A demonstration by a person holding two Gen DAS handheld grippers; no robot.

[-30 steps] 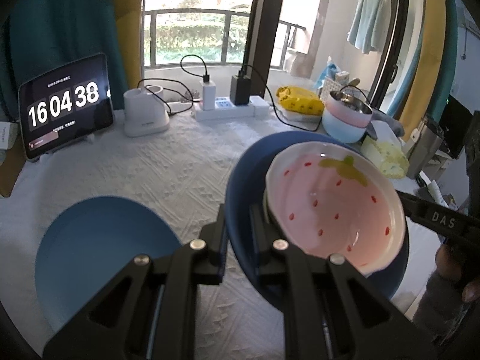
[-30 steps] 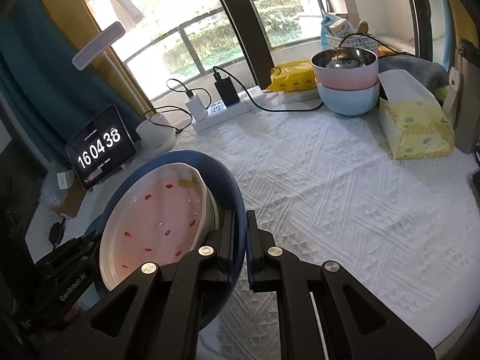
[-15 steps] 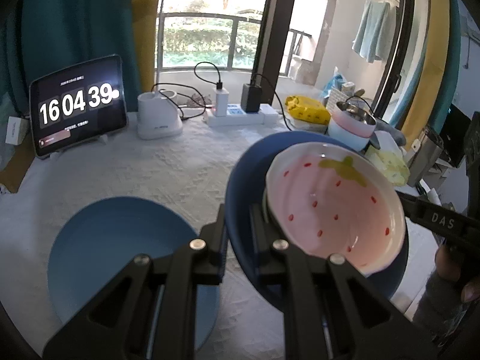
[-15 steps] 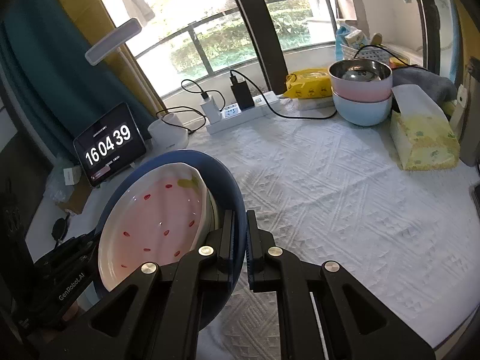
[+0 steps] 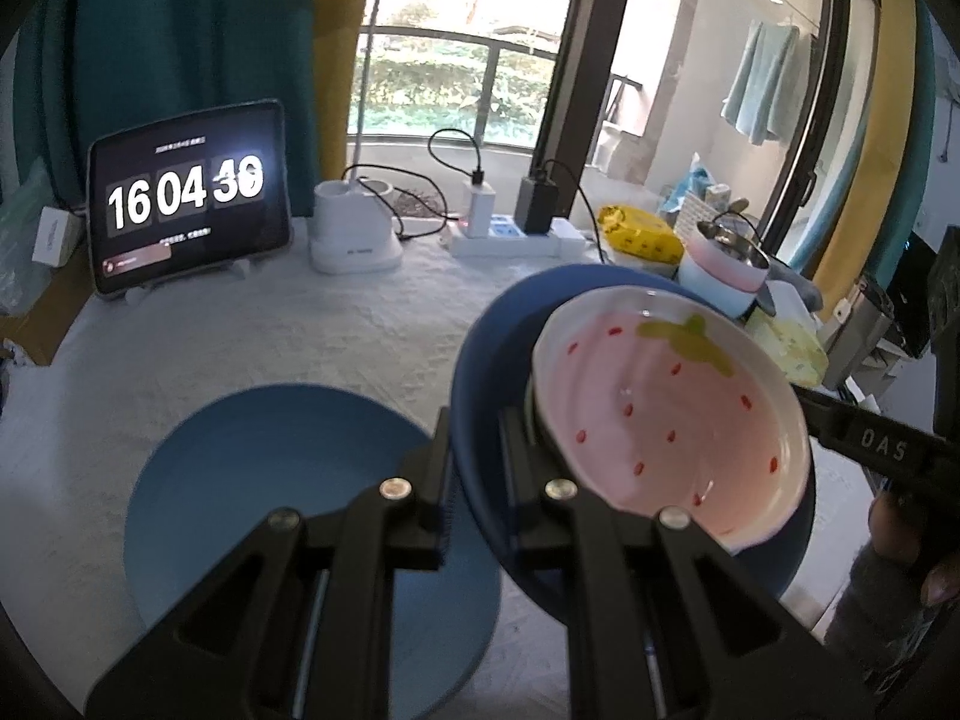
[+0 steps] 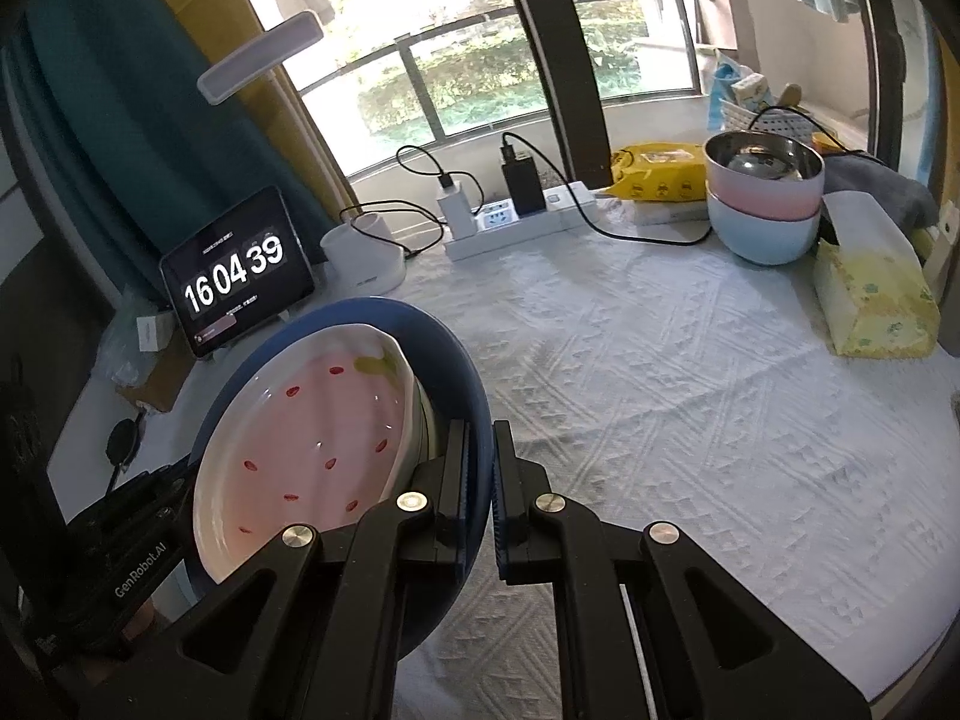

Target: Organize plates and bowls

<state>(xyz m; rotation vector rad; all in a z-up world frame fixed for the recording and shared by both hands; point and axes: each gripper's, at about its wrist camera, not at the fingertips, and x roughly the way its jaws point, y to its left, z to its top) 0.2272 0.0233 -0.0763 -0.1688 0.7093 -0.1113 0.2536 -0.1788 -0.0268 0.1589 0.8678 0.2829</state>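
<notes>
The left gripper [image 5: 474, 468] and right gripper [image 6: 478, 480] were each clamped on opposite rims of a dark blue round plate [image 5: 486, 372] carrying a pink strawberry-patterned ceramic bowl [image 5: 666, 420], held above the white-clothed table [image 6: 660, 372]. A light blue round plate [image 5: 270, 480] lay near the table's front edge.

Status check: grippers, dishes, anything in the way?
Left gripper, right gripper both shut on dark blue plate rim. Strawberry dish riding inside. Light blue plate on table, path clear.
</notes>
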